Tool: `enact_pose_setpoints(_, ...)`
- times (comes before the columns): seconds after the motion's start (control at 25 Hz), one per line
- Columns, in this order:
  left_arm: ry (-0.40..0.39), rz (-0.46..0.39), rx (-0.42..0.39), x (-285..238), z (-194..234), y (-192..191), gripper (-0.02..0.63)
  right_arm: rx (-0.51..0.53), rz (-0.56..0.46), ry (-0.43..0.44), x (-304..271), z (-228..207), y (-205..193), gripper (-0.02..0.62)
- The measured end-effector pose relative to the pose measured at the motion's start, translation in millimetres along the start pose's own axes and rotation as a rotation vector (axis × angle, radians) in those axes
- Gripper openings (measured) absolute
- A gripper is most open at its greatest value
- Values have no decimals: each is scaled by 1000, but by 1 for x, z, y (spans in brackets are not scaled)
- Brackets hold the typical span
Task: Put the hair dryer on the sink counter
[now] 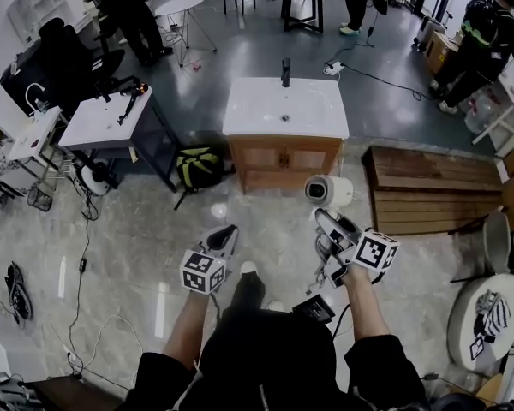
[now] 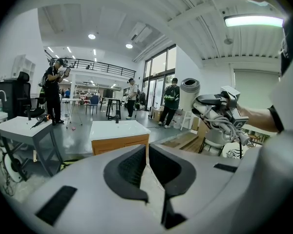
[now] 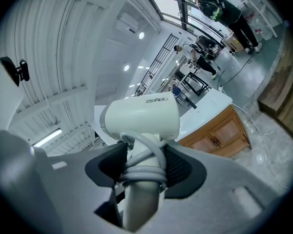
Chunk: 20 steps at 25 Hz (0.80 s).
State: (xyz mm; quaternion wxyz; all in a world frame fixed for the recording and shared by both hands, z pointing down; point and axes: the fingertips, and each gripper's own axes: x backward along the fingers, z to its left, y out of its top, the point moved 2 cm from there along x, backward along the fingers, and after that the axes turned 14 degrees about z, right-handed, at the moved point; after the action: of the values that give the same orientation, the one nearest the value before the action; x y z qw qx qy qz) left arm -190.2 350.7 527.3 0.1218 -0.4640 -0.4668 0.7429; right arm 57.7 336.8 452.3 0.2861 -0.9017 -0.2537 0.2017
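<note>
Close in, the right gripper [image 3: 141,169] is clamped on the handle of the white hair dryer [image 3: 142,117], with the cord wound round that handle between the pads. The left gripper [image 2: 149,167] has its jaws pressed together on nothing. So the pick-up looks done — what is left is the approach, the set-down and the release. Bare floor lies ahead, with a green backpack [image 1: 197,166] by the cabinet's left corner and a wooden platform [image 1: 428,187] to its right. Beyond, well apart from the dryer, the sink counter [image 1: 250,110] shows bare white top either side of the basin — its faucet [image 1: 285,71] stands at the back edge.
</note>
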Motion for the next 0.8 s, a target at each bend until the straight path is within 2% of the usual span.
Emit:
enact_pose_setpoints(0.48, -22, -17, -3, -30, 17, 12, 28, -7, 13, -22, -23, -16, 9, 221)
enact_pose_setpoints(0.8, -43, -25, 1, -70, 49, 41, 28, 8, 27, -30, -59, -35, 46, 221)
